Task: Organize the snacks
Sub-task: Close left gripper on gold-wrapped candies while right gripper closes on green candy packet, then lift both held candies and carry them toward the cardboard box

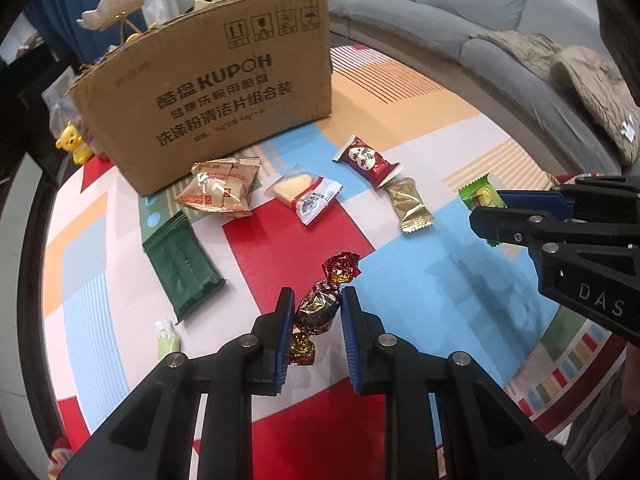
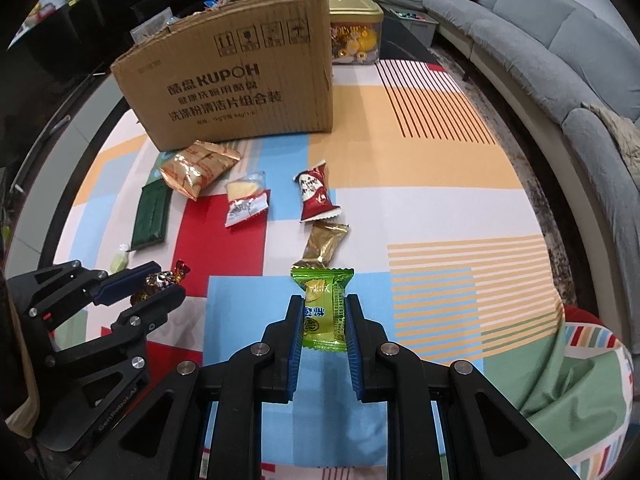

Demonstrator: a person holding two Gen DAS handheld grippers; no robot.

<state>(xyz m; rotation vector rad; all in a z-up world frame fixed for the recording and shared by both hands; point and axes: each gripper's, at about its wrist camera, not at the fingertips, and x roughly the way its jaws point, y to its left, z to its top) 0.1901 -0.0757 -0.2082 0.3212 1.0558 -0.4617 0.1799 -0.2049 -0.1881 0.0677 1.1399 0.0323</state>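
Foil-wrapped candy (image 1: 320,308): twist-ended, in red, gold and brown foil, clamped at its middle between the blue pads of the left gripper (image 1: 316,312). Its long axis runs up and away from the camera, one twisted end (image 1: 341,267) pointing beyond the fingertips, the other (image 1: 301,347) back toward the gripper body. It is held clear above the tablecloth (image 1: 420,248).

Green snack packet (image 2: 323,312): flat pillow pack with crimped ends, gripped across its width by the right gripper (image 2: 323,320), jaws closed narrow onto it. Its long axis lies along the fingers, the far crimped edge (image 2: 322,273) pointing toward the cardboard box (image 2: 240,84).

Loose on the patterned cloth, nearest to farthest in the right wrist view:
- gold packet (image 2: 325,245), long axis slanting, just beyond the green packet;
- red packet (image 2: 316,192), roughly end-on to the gold one, nearly touching it;
- clear packet with a yellow-white piece (image 2: 246,198);
- orange bag (image 2: 198,172), resting at the box's base;
- dark green flat pack (image 2: 150,216), left of the rest;
- small pale green sweet (image 2: 119,260), near that pack's near end.

Behind the box: a gold-lidded container (image 2: 352,36). A grey sofa (image 2: 560,40) curves round the table's far side.
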